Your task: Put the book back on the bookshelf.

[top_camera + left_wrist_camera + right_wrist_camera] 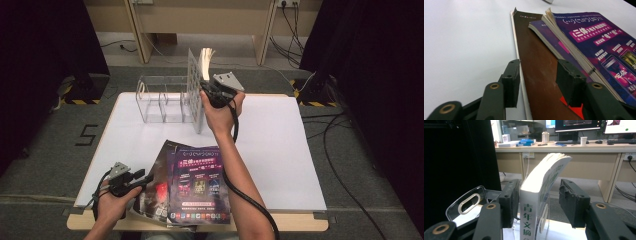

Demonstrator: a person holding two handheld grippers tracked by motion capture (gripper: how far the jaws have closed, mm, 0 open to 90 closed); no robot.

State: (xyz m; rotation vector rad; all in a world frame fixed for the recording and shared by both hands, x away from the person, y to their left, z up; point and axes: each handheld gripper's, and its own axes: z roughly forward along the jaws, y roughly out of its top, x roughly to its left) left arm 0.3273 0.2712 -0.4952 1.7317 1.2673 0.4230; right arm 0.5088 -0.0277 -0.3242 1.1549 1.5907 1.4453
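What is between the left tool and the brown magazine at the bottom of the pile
Nothing visible. The left tool hangs open right over the brown magazine, one pad either side of its left edge. The purple magazines lie on its right part, clear of that edge.

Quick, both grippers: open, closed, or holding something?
Left gripper: open, jaws astride the edge of the brown magazine, not pressing on it.
Right gripper: open around the upright book; one jaw at it, the other clear.
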